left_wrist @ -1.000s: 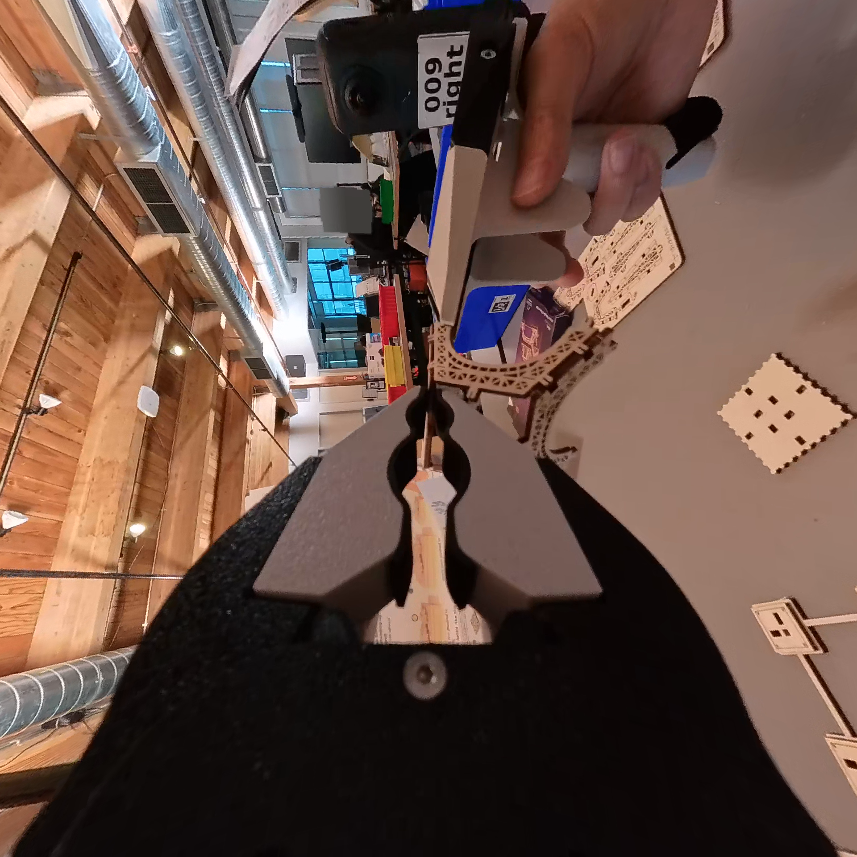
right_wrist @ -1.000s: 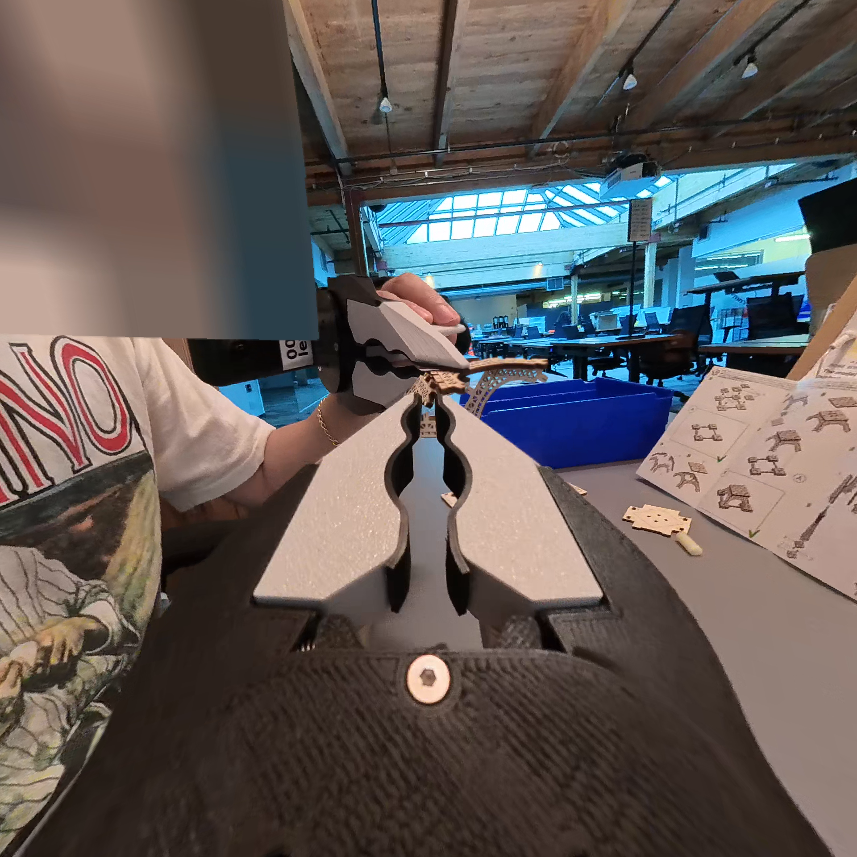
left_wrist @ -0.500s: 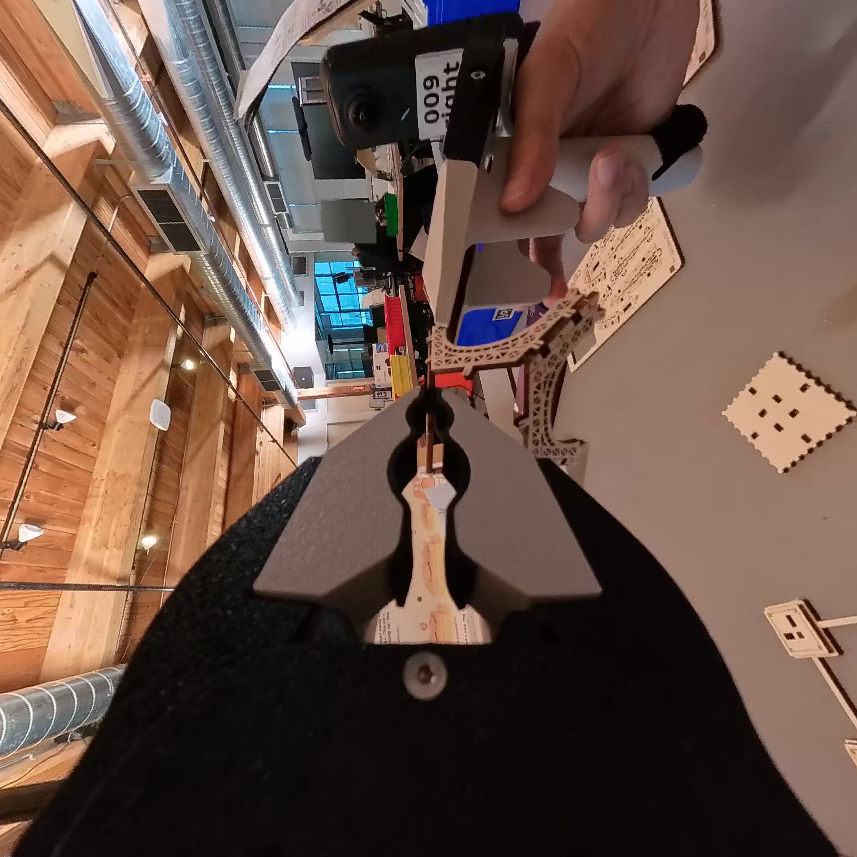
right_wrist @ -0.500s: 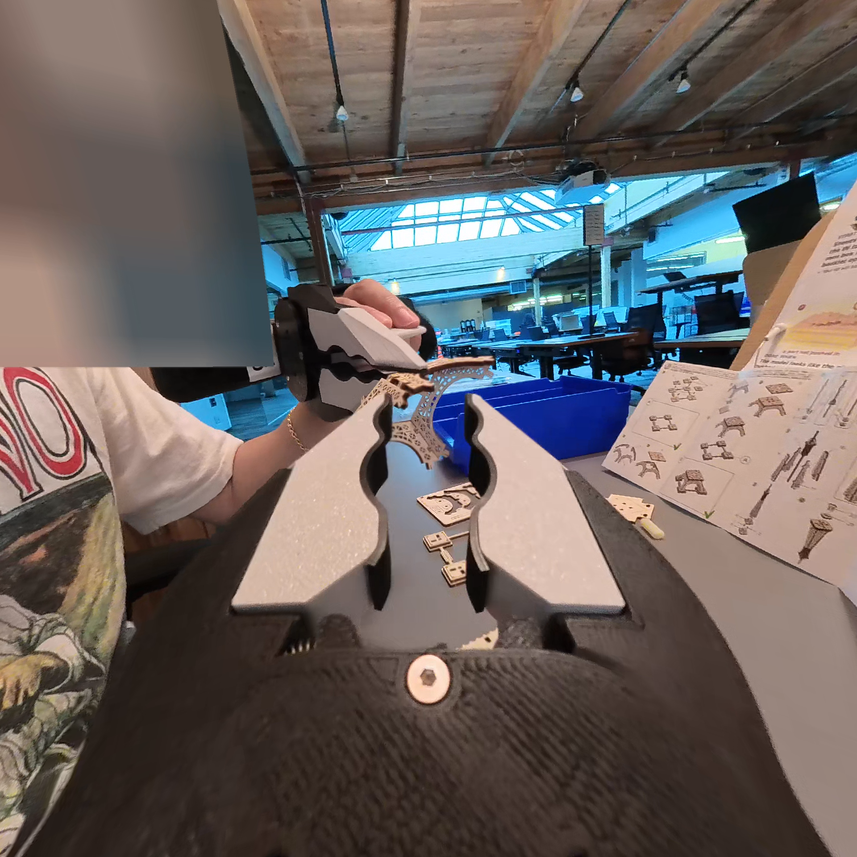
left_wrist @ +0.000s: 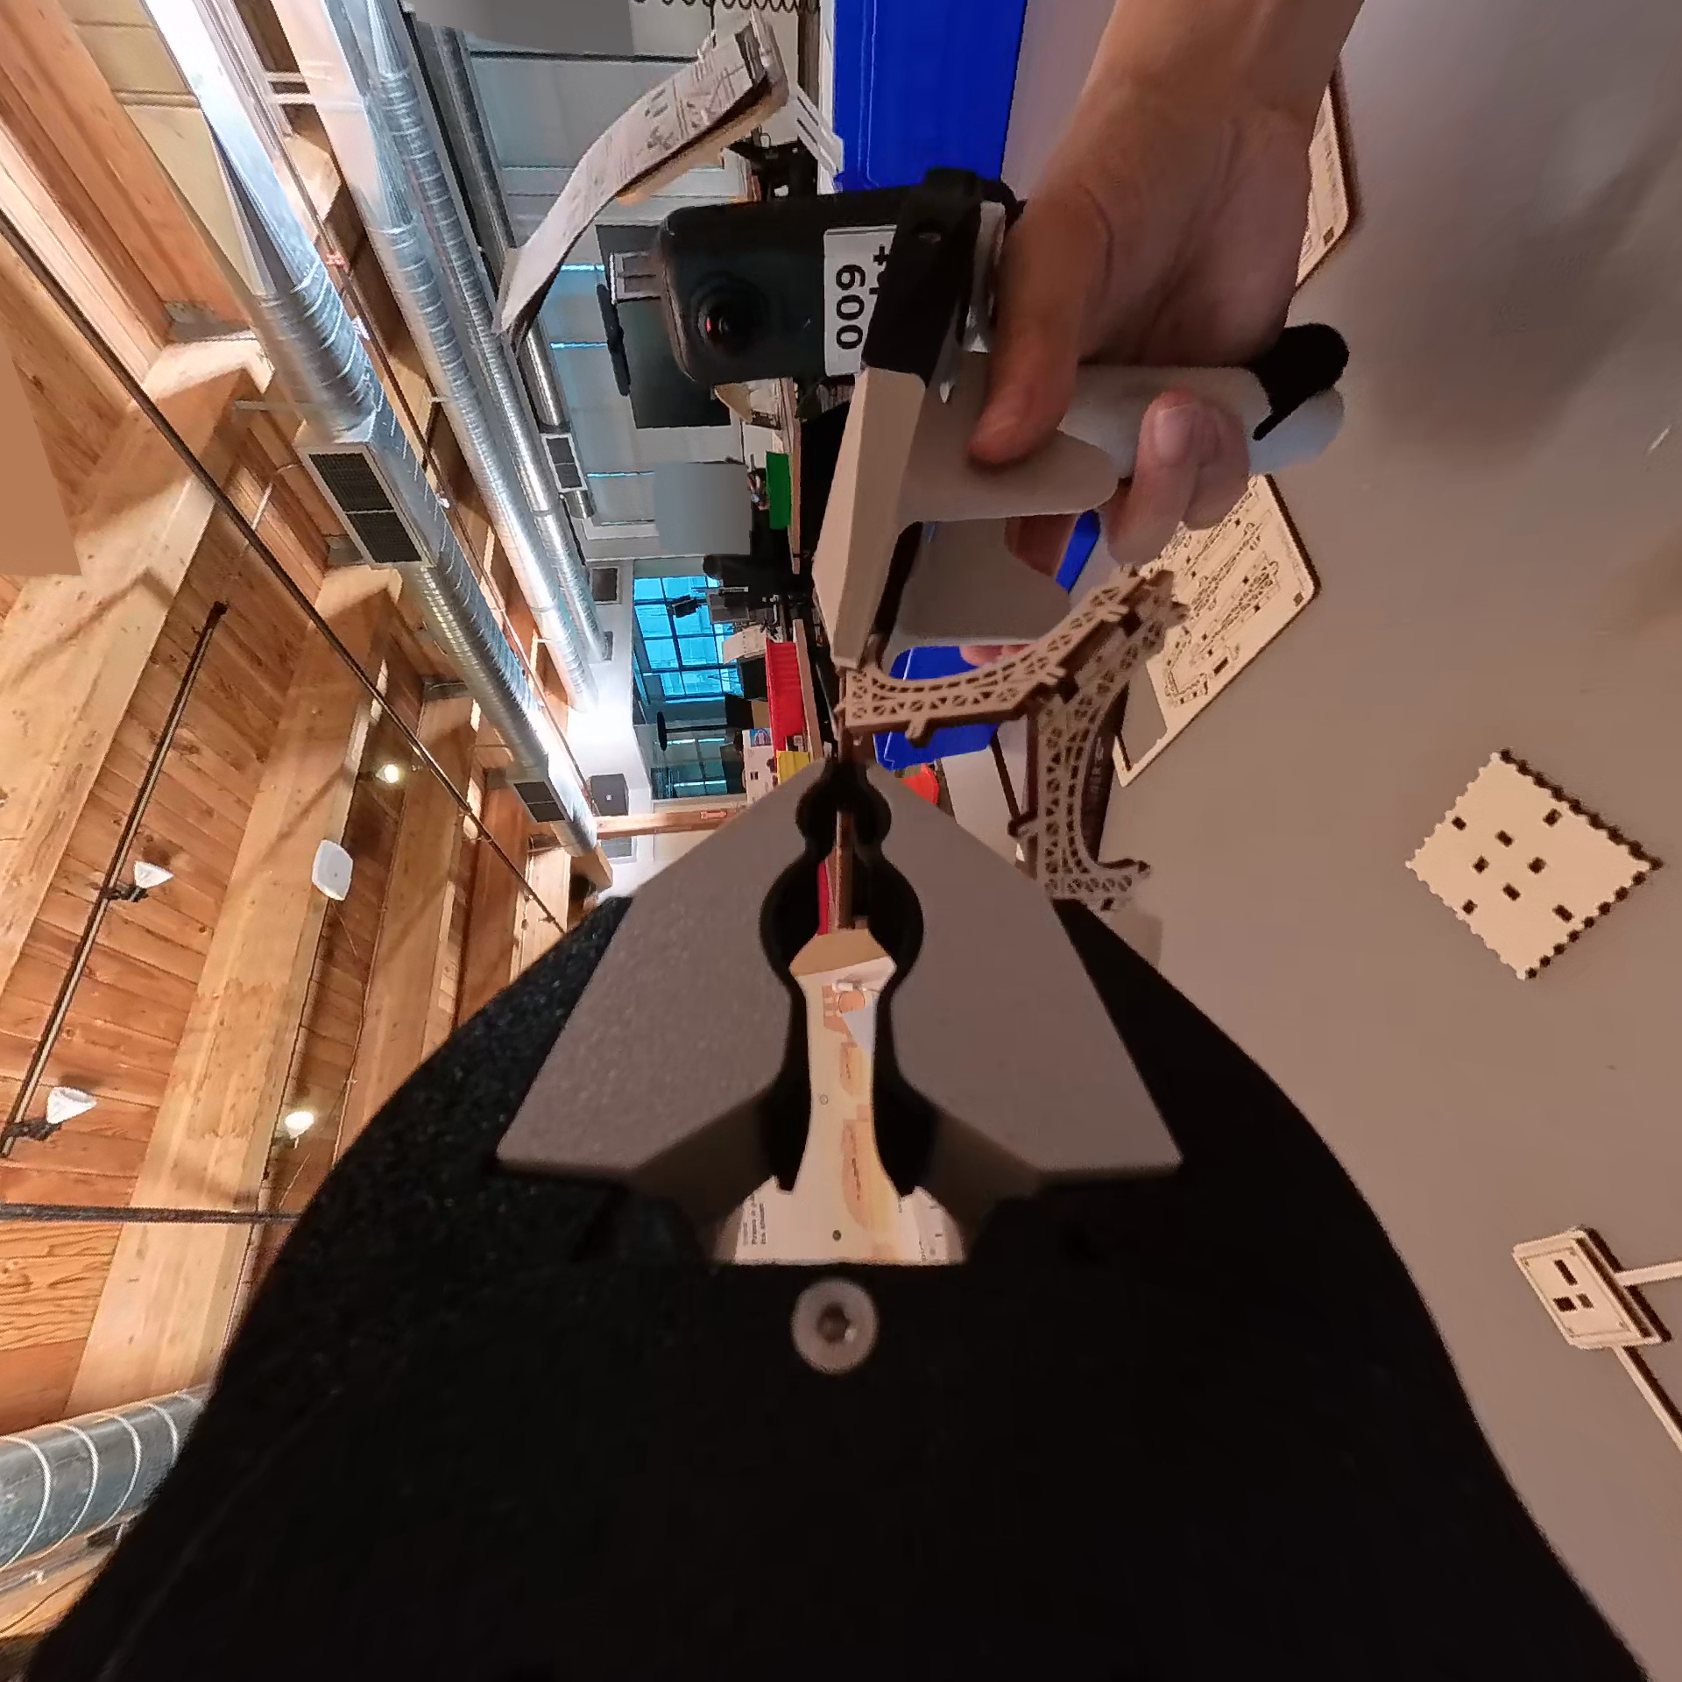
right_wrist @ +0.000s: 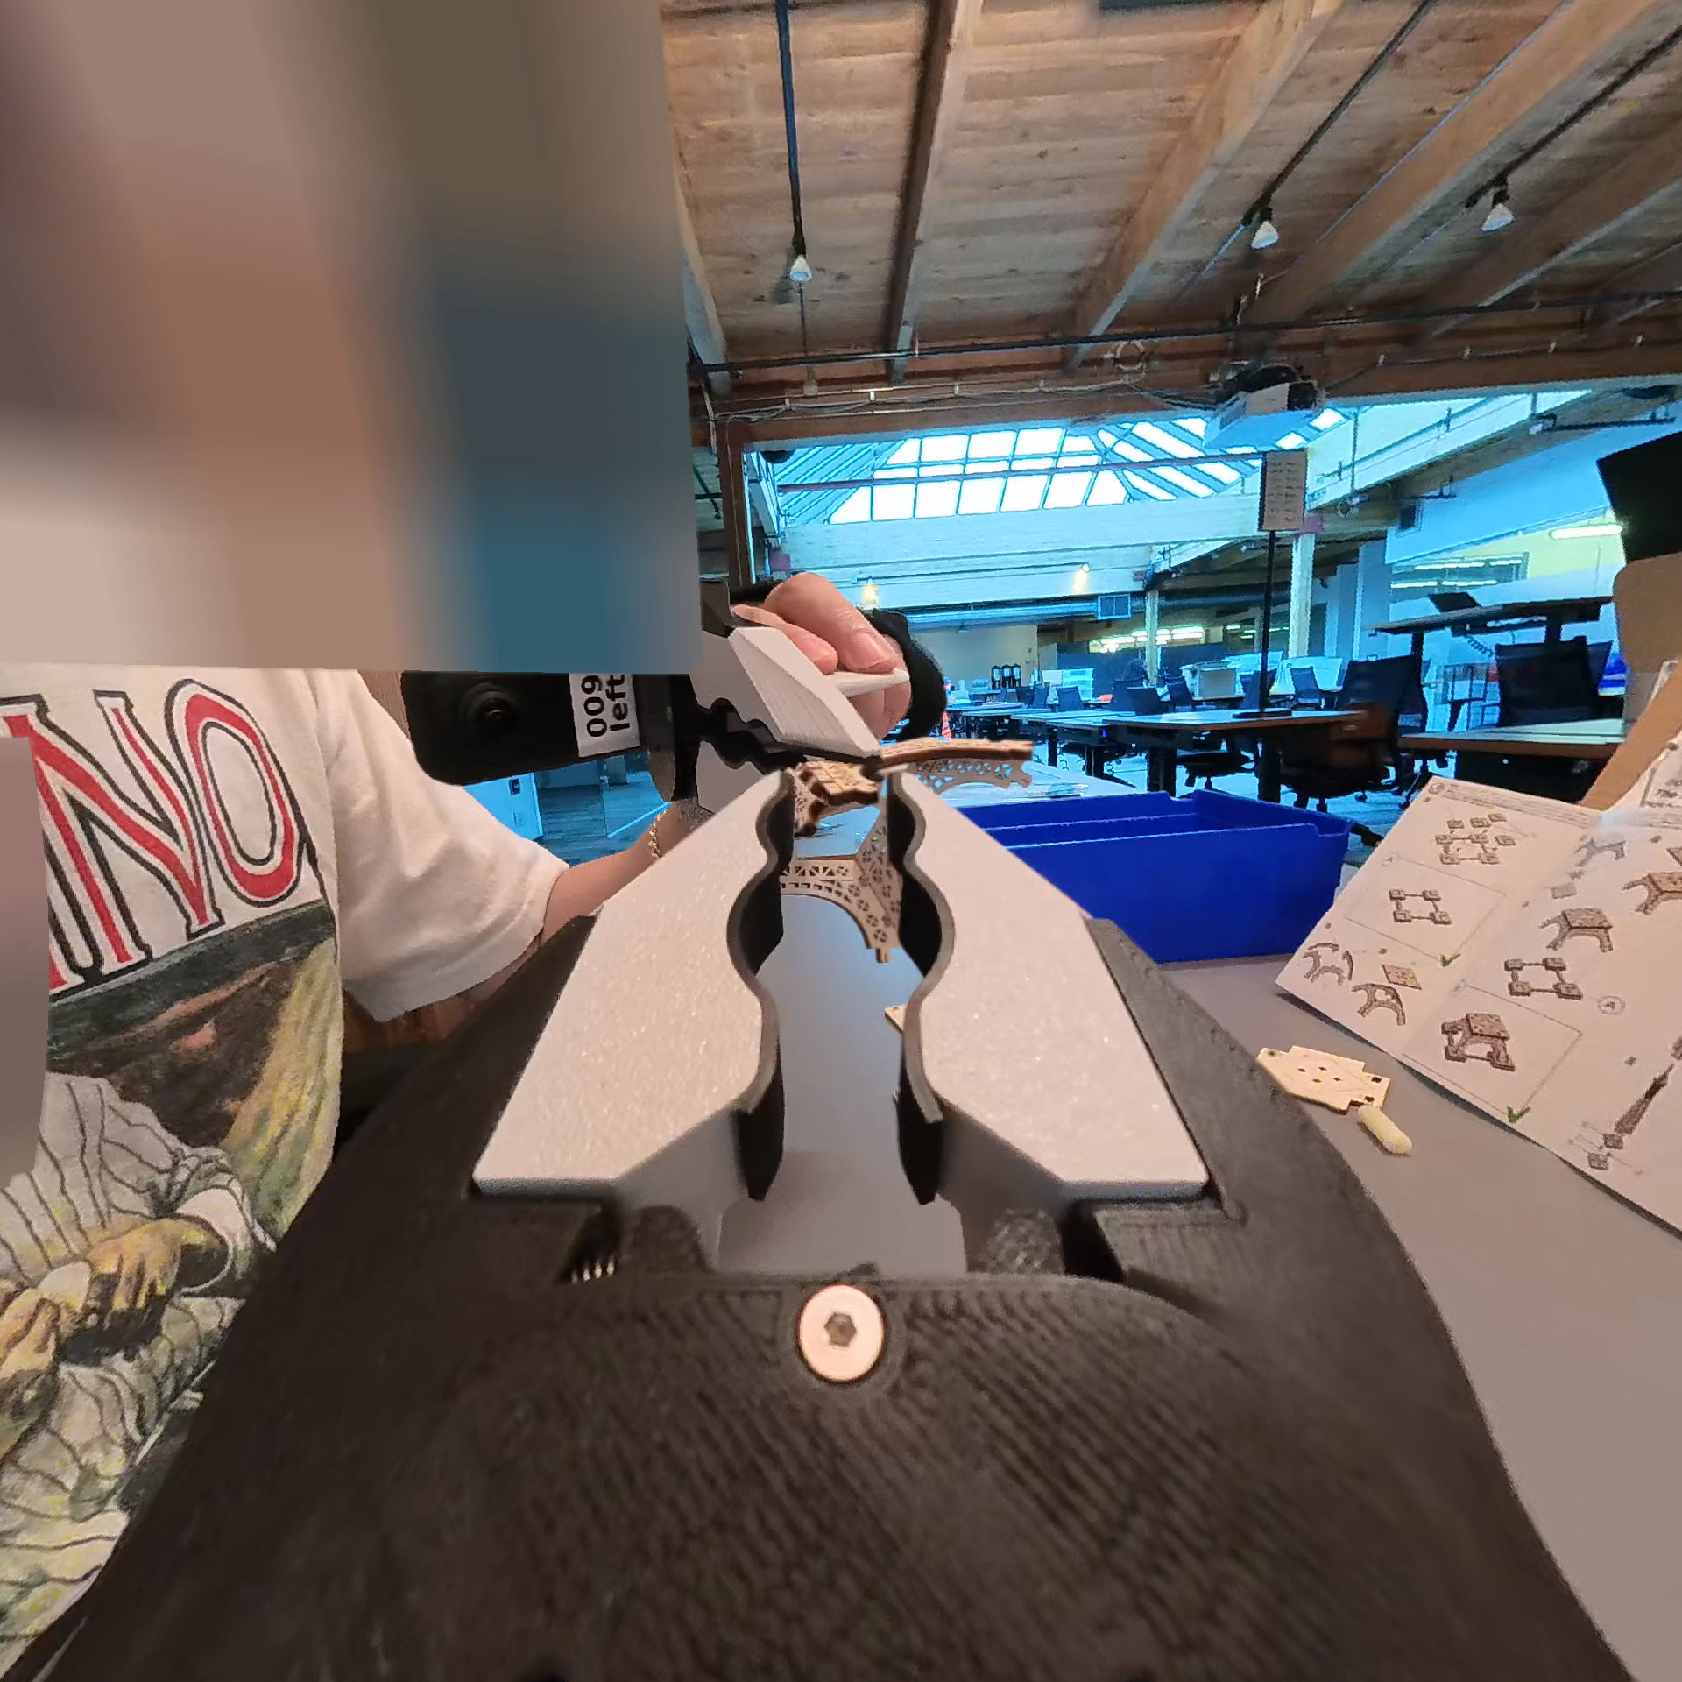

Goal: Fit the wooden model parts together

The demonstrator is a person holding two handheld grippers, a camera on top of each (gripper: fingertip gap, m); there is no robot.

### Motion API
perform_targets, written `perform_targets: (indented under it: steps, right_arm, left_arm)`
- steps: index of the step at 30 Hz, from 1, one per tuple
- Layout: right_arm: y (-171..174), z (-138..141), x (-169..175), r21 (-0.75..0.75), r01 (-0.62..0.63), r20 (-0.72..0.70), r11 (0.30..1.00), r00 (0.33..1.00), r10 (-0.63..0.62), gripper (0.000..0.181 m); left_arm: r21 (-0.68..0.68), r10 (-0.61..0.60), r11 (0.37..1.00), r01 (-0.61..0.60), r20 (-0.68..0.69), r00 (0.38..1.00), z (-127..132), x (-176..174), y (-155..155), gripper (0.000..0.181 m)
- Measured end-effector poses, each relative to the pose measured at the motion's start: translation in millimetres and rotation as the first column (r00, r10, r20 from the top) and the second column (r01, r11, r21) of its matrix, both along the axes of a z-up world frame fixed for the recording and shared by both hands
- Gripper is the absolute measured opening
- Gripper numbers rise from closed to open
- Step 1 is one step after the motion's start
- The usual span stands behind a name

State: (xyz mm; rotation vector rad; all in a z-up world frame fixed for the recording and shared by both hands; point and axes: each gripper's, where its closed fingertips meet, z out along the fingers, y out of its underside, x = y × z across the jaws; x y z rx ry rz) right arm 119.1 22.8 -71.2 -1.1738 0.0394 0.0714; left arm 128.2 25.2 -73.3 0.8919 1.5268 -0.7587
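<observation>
Two tools meet over the grey counter (left_wrist: pixel 1502 637) around one laser-cut wooden lattice tower-leg assembly (left_wrist: pixel 983 692). The left tool (left_wrist: pixel 842 792) has its jaws pressed nearly together on a thin edge of that assembly, at about 12 o'clock in its own view; the wood runs from the tips toward 1 o'clock, with a second arched leg curving down toward the counter at 3 o'clock. The right tool (right_wrist: pixel 837 792) stands partly apart, its jaws a narrow gap wide, with the same lattice piece (right_wrist: pixel 846 874) showing between and just past its tips. Whether its pads touch the wood I cannot tell; in the left view one grey finger (left_wrist: pixel 856 546) comes down at 12 o'clock right at the end of the arch.

What the next move likely turns on: the assembly's long axis lies across the right tool's line of approach, and the left tool carries the load, so the right one is free to close on or press the joint. Its tips sit at the arch end, so only a small closing seems needed.

Elsewhere lie a pale square wooden plate with slots (left_wrist: pixel 1538 865), a punched wooden sheet (left_wrist: pixel 1220 637), a blue plastic bin (right_wrist: pixel 1156 865) and a printed instruction sheet (right_wrist: pixel 1502 956) at 3 o'clock.
</observation>
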Motion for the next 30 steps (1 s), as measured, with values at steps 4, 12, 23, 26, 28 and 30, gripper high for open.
perform_targets:
  steps: [4,12,23,26,28,30]
  right_arm:
    - [0,2,-5,0.003,0.000,0.044,1.000,0.999,0.000,0.015]
    - [0,4,-12,-0.016,0.035,0.152,0.999,0.988,-0.032,0.015]
    - [-13,12,3,0.052,0.090,0.095,0.995,0.991,-0.095,0.014]
    - [-16,13,9,0.058,0.142,0.098,0.988,0.984,-0.147,0.013]
    - [-13,10,11,0.033,0.161,0.101,0.986,0.981,-0.164,0.014]
    - [-11,11,11,0.040,0.170,0.099,0.985,0.980,-0.173,0.013]
  left_arm:
    - [-0.009,-0.015,1.000,0.015,-0.017,1.000,1,-3,-1,0.000]
    - [-0.018,-0.036,0.999,0.035,-0.058,0.998,3,-9,-1,0.001]
    - [-0.059,0.033,0.998,-0.036,-0.054,0.998,13,2,9,0.019]
    - [-0.096,0.021,0.995,-0.038,-0.165,0.986,18,0,15,0.019]
    - [-0.146,-0.052,0.989,0.010,-0.286,0.957,20,-10,11,0.017]
    - [-0.167,-0.053,0.986,-0.007,-0.348,0.936,20,-11,7,0.017]
